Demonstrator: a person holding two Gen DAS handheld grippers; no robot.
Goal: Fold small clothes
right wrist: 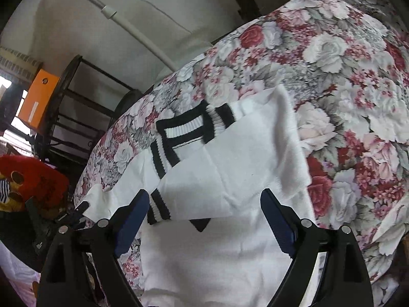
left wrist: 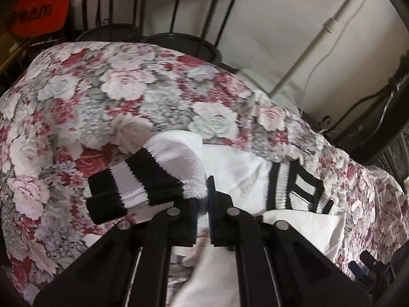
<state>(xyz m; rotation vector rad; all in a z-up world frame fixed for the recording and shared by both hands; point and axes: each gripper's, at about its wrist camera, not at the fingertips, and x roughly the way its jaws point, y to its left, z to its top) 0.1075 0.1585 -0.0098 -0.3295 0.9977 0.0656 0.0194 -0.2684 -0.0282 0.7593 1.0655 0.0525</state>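
Left claw [left wrist: 202, 199] pinches the sleeve [left wrist: 143, 176]; lay it flat across the sweater [right wrist: 217, 168] under the empty right claw [right wrist: 204, 220], still opening.

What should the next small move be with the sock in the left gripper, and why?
Probably lay it down on the flowered bedspread. The left gripper is shut on a folded striped sock, lifted clear, and the open right gripper holds nothing.

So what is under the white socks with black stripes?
The striped socks lie on a white cloth, spread over the flowered bedcover. What lies beneath the cloth is covered.
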